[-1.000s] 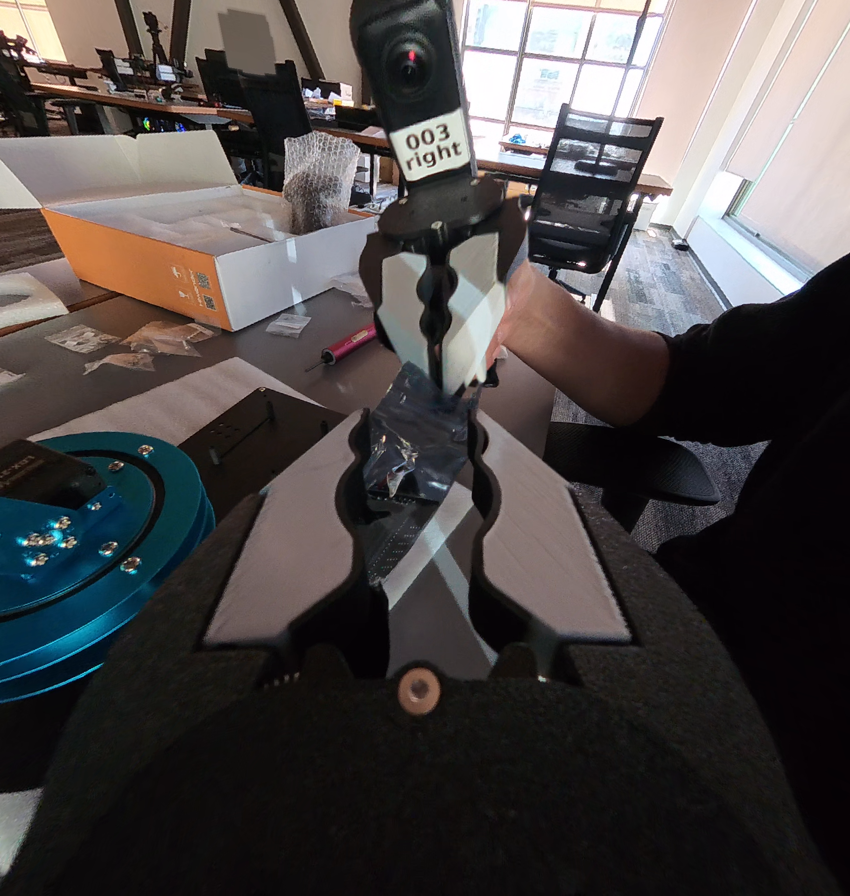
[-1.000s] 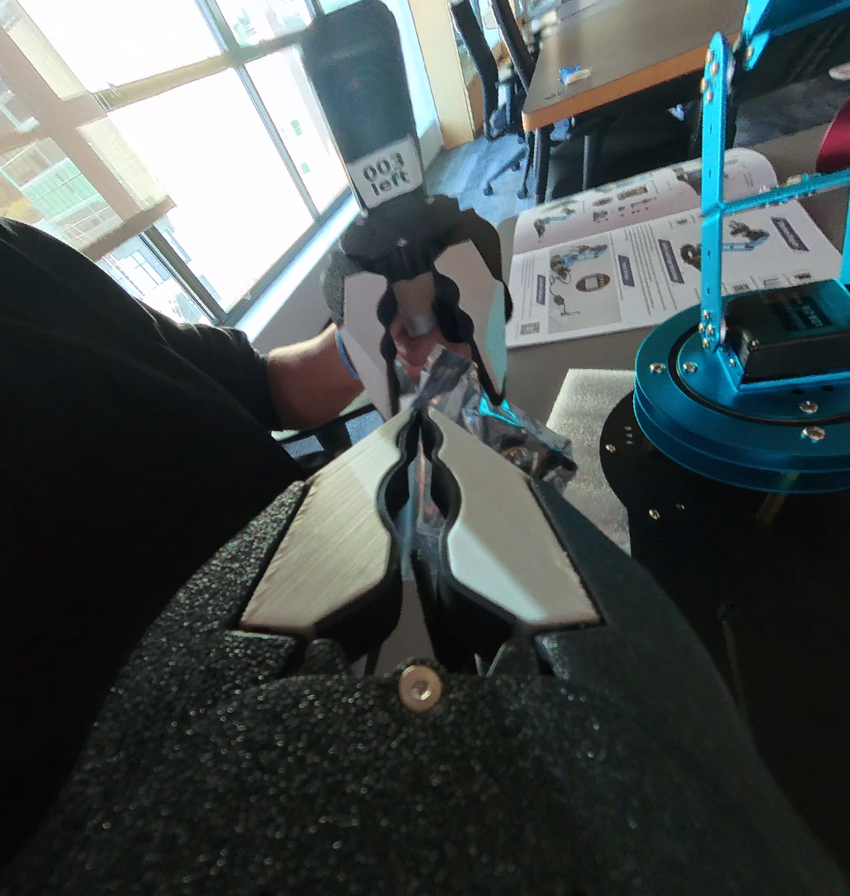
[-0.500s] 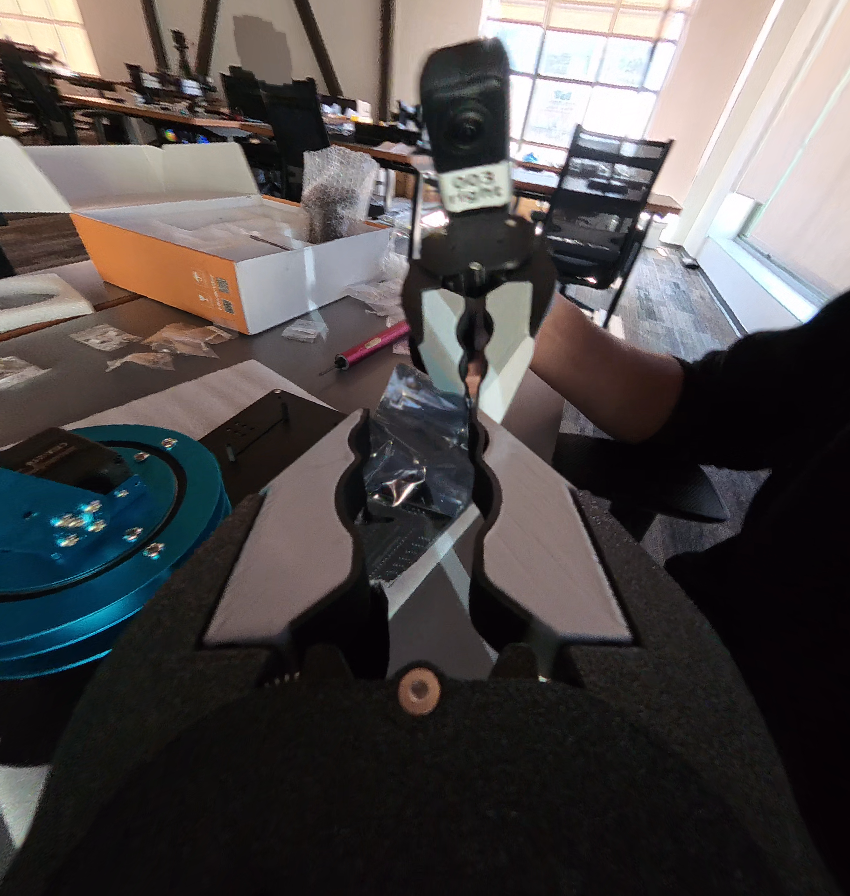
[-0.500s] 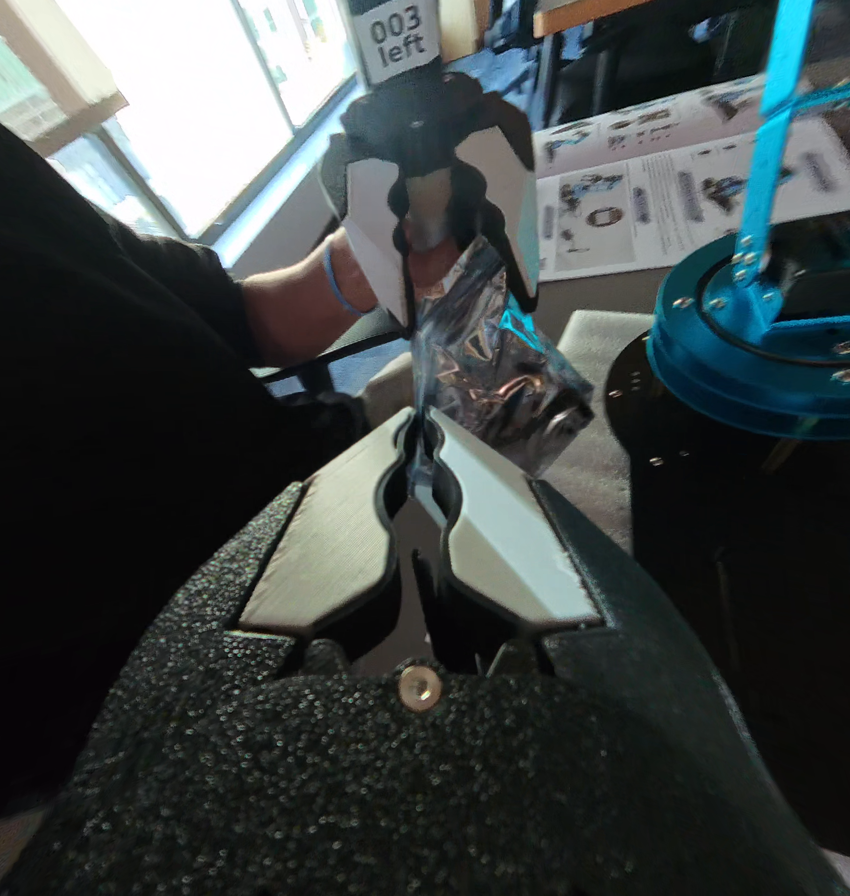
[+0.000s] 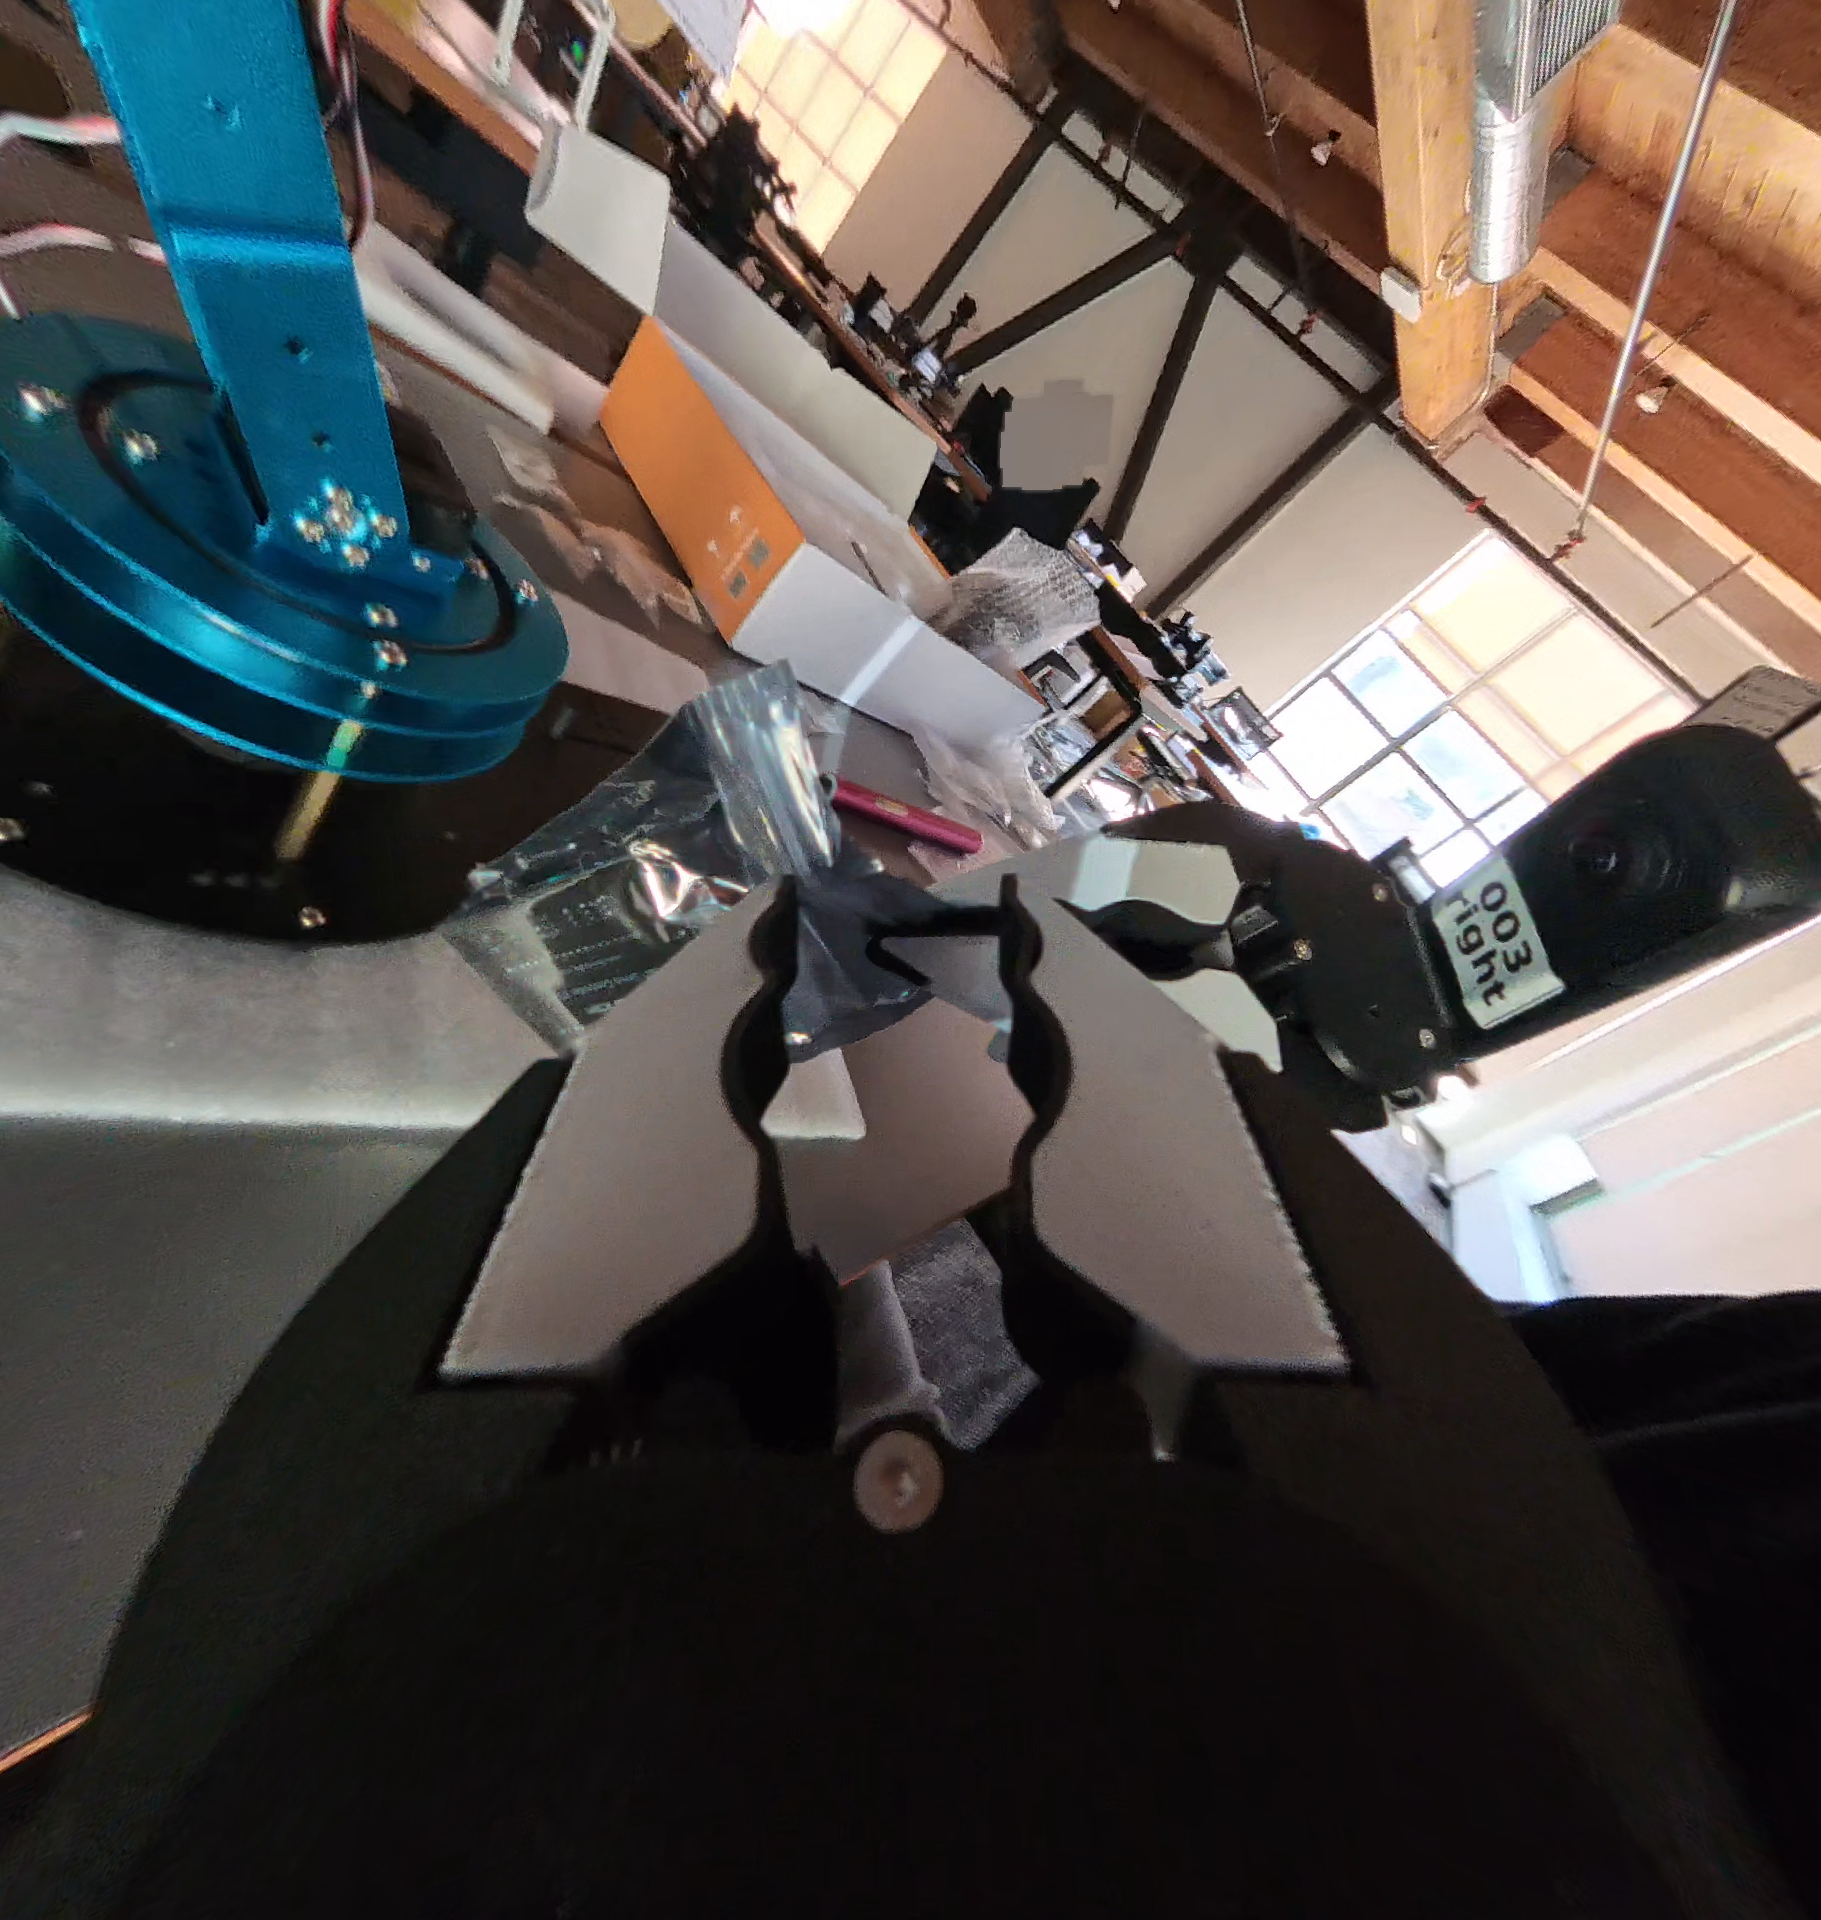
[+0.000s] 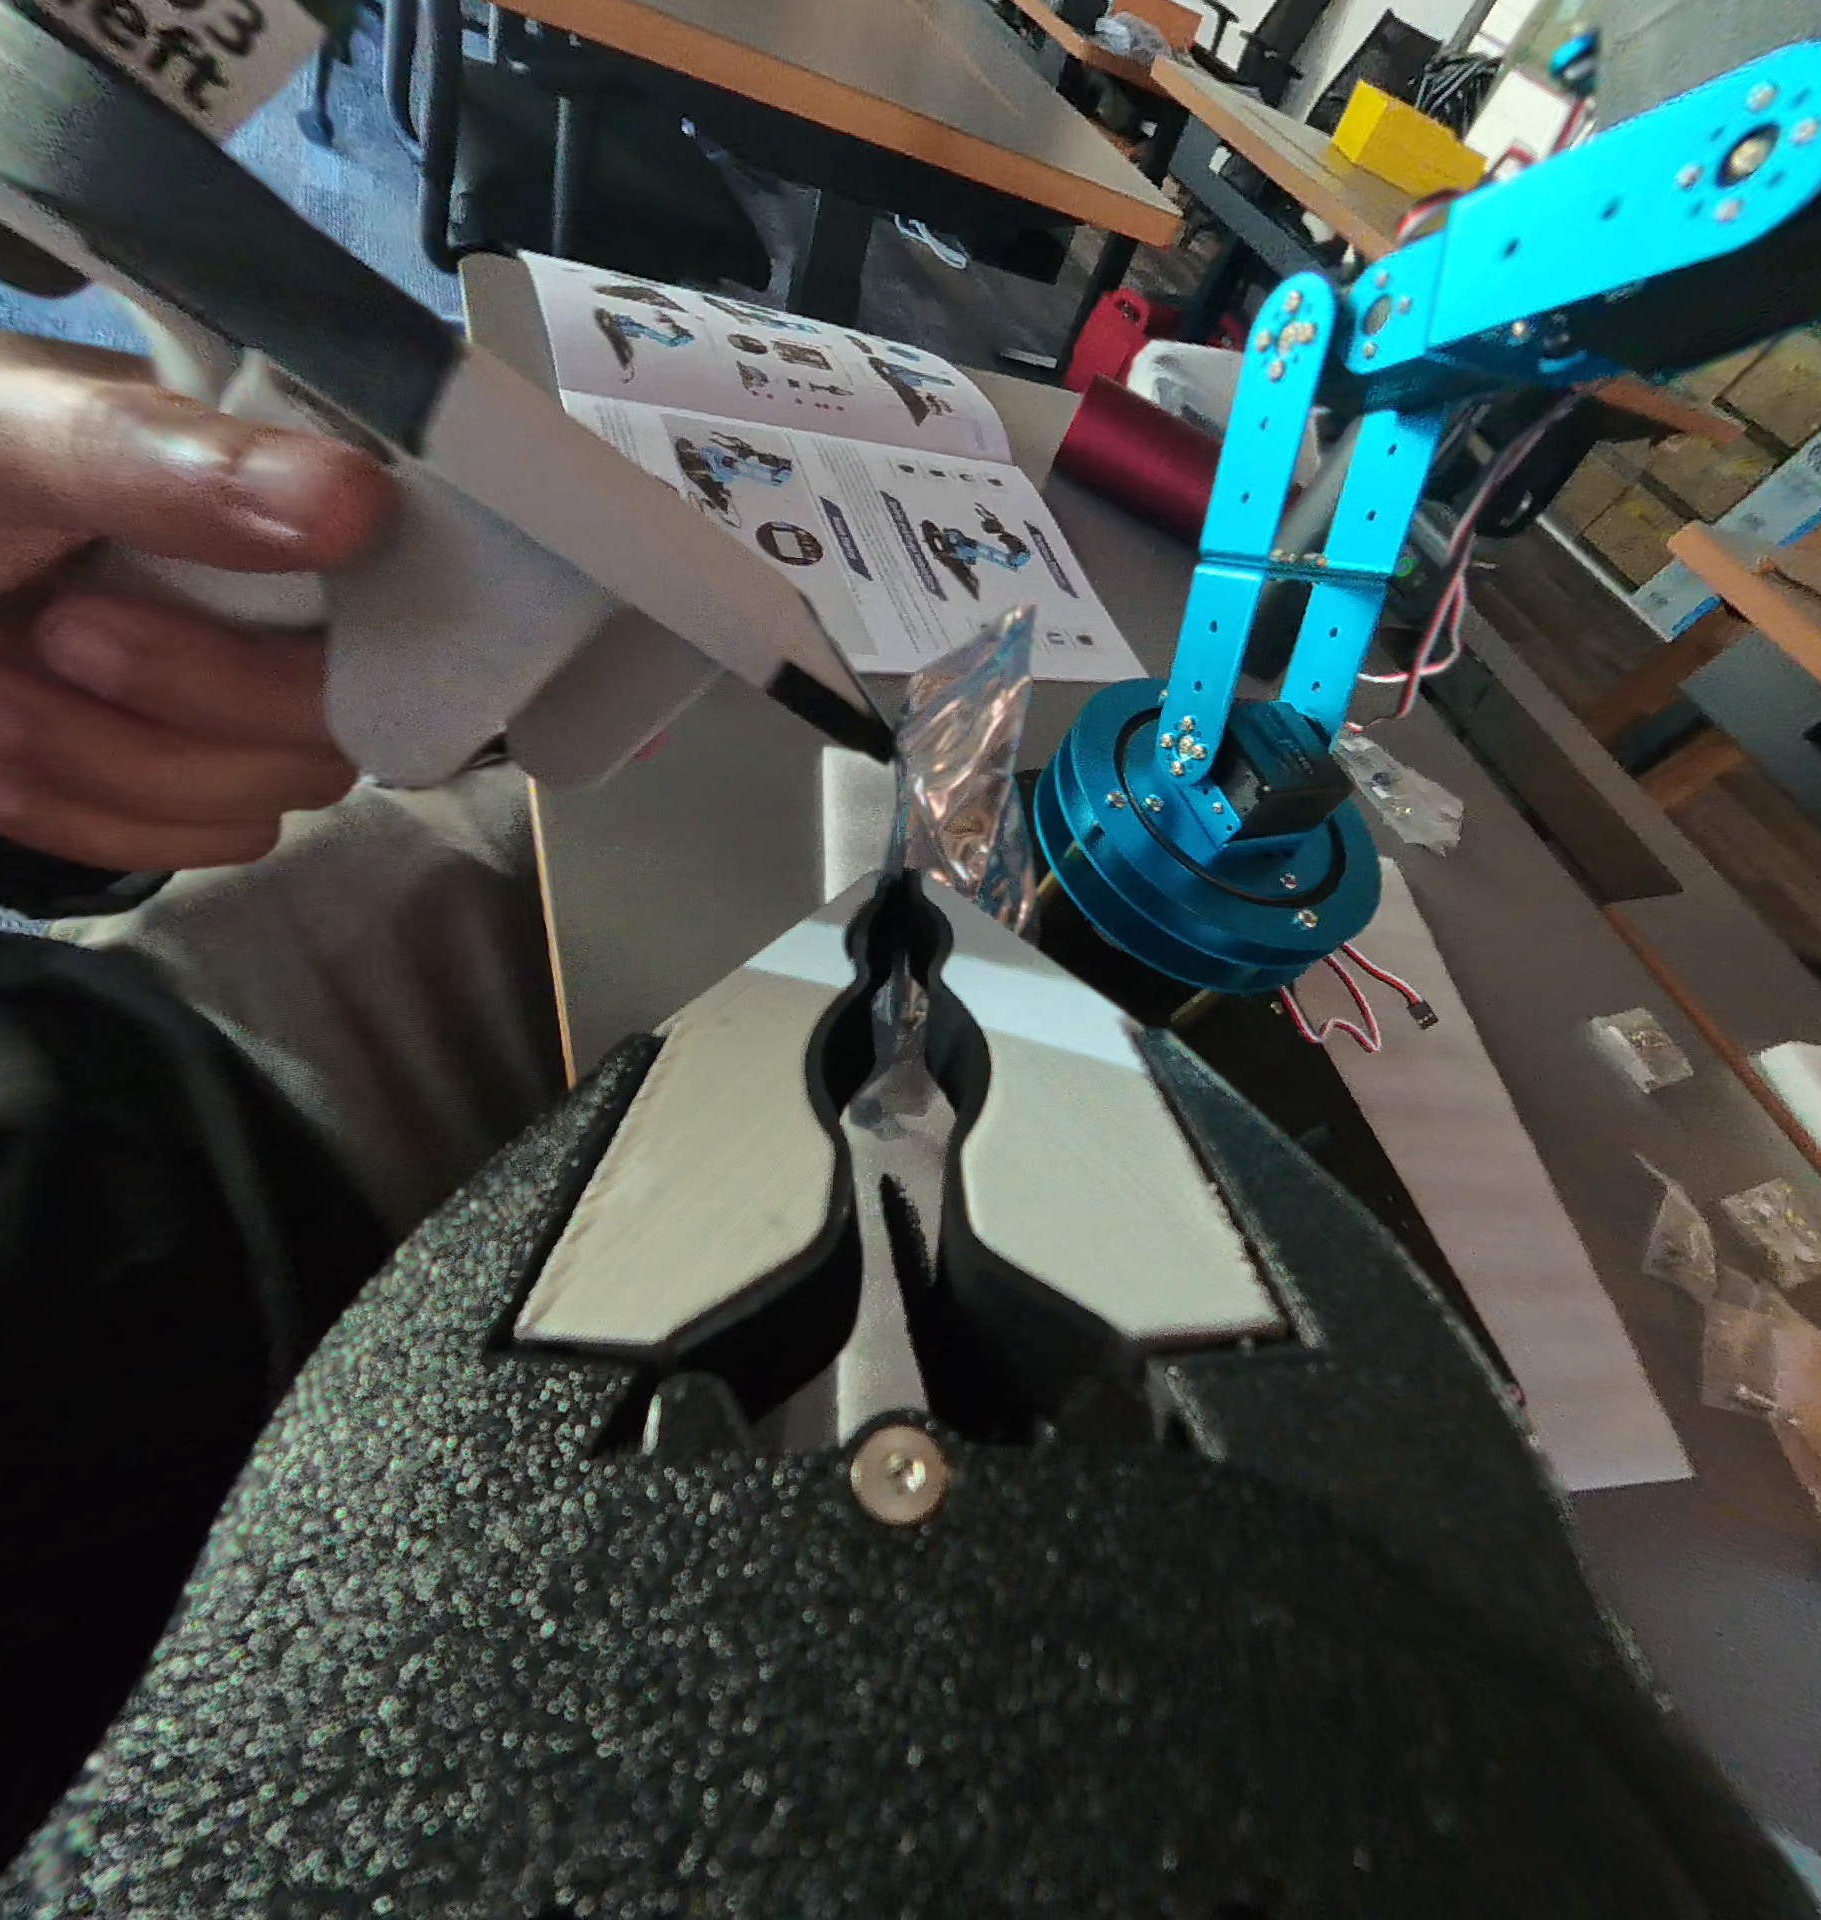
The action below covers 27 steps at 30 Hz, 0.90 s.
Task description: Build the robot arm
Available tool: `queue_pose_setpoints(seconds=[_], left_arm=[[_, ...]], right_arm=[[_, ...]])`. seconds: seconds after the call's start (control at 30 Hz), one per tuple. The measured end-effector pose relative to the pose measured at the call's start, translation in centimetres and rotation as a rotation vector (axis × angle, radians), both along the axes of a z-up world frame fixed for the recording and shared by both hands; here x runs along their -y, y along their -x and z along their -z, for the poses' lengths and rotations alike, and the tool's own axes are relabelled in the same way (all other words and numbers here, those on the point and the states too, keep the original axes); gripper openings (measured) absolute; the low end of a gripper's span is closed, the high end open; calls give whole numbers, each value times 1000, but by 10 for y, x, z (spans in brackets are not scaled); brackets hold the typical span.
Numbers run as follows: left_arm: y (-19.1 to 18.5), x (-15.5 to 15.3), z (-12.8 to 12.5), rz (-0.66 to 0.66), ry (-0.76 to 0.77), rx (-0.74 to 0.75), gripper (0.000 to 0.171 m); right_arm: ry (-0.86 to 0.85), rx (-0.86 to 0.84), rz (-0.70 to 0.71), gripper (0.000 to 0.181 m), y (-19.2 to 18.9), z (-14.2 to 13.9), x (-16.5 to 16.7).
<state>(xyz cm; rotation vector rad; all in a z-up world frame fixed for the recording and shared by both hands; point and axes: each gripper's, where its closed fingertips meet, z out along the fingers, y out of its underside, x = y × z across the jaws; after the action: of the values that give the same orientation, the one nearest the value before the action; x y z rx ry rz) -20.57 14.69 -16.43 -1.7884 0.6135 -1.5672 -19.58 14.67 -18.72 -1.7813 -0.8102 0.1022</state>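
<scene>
Right tool (image 6: 901, 914): clenched on the lower edge of a shiny plastic bag (image 6: 963, 769); the film runs down into the narrow slot between its fingers.
Left tool (image 5: 890, 914): jaws stand apart; the bag's dark end and the tip of the right tool lie between them. From the right wrist view one of its fingertips touches the bag's upper left edge, but no pinch shows.
Hand (image 6: 106, 644): wrapped around the left tool's grip, at the left edge.
Bag, place: in the air above the desk (image 6: 1560, 1039), between the two tools and just in front of the blue arm base (image 6: 1197, 883).
Bag, axis: long axis roughly upright, rising away from the right tool's tips and leaning slightly right, top corner uppermost.
Bag, state: crumpled, with a dark flat part inside; whether its mouth is open cannot be told.
Behind: open booklet (image 6: 833, 468) flat on the desk; small clear packets (image 6: 1768, 1299) at the right.
Far: orange and white box (image 5: 740, 499).
</scene>
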Motion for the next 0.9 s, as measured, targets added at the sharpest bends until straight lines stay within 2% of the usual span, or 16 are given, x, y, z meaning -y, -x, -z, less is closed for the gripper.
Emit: queue_pose_setpoints(seconds=[0.1, 0.17, 0.33, 0.37, 0.5, 0.6, 0.67, 0.7, 0.83, 0.9], left_arm=[[-1, -4, 4, 19, 61, 16, 31], [-2, -8, 7, 13, 47, -3, 19], [-7, -10, 7, 34, 18, -13, 14], [-6, -12, 8, 30, 2, -17, 0], [-8, -11, 9, 64, -2, 9, 0], [-9, -10, 6, 60, -2, 17, 1], [-11, -8, 3, 74, 35, 32, 32], [-12, -7, 2, 82, 55, 44, 37], [-12, -11, 4, 58, 28, 20, 22], [-13, -11, 5, 59, 22, 14, 17]], right_arm=[[9, 1, -11, 0, 4, 2, 1], [-2, 8, -5, 0, 3, 1, 0], [18, -39, -21, 1, 0, 1, 1], [37, -78, -39, 2, 0, 0, 2], [122, -229, -96, 1, -4, 0, 3], [84, -226, -75, 0, -10, -4, -1], [65, -174, -63, 0, -8, -1, -1], [55, -152, -67, 0, -5, 0, 1], [1, -70, -40, 0, -3, 0, 1], [21, -95, -49, 0, -1, 1, 2]])
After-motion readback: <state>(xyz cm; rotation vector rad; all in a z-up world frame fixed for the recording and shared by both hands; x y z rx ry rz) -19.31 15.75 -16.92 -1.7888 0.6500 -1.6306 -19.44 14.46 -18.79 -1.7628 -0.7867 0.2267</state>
